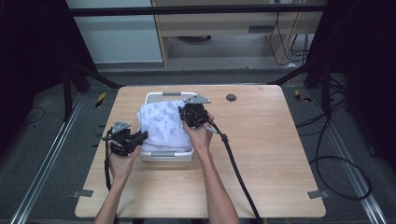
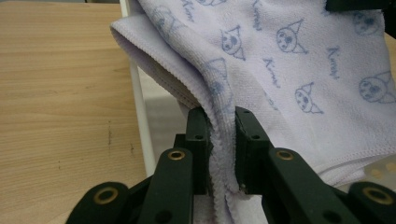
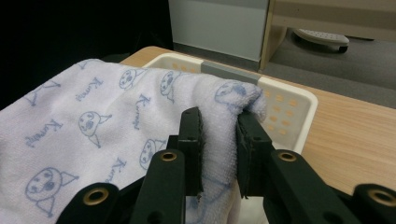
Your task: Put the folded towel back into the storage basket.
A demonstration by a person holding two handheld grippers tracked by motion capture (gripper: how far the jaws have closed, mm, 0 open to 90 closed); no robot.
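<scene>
Forearms are coming in from the near edge of the table [image 1: 261,186], and each hand is carrying a gripper up to the job. Nearest, the left gripper [image 1: 140,136] is pinching the towel [image 1: 163,123] at its near-left corner; in the left gripper view its jaws are pressing a fold of the pale, cat-printed towel [image 2: 289,60] tight between them, fringe bunching out below. Just beyond, the right gripper [image 1: 186,113] is biting the cloth on the far-right side, and the right gripper view is showing the jaws clamped on a thick rolled hem of the towel [image 3: 107,116], with the basket [image 3: 289,100] rim sitting right behind it.

So where is the towel? It is lying draped over the white basket [image 1: 166,156] in the middle of the table, sagging into it but spilling past the left rim, held at two corners and stretched between the tools.

Judging the progress: the grasp is done on both sides, and the cloth is positioned above the basket. What looks to be remaining is settling it, either tucking it fully down inside or lifting it clear, and I cannot tell which way it is heading. Neither grip is letting go yet.

Farther off, a dark round plug [image 1: 231,97] is sitting in the tabletop, well apart from the action, and grey floor and pale cabinets are lying beyond.
</scene>
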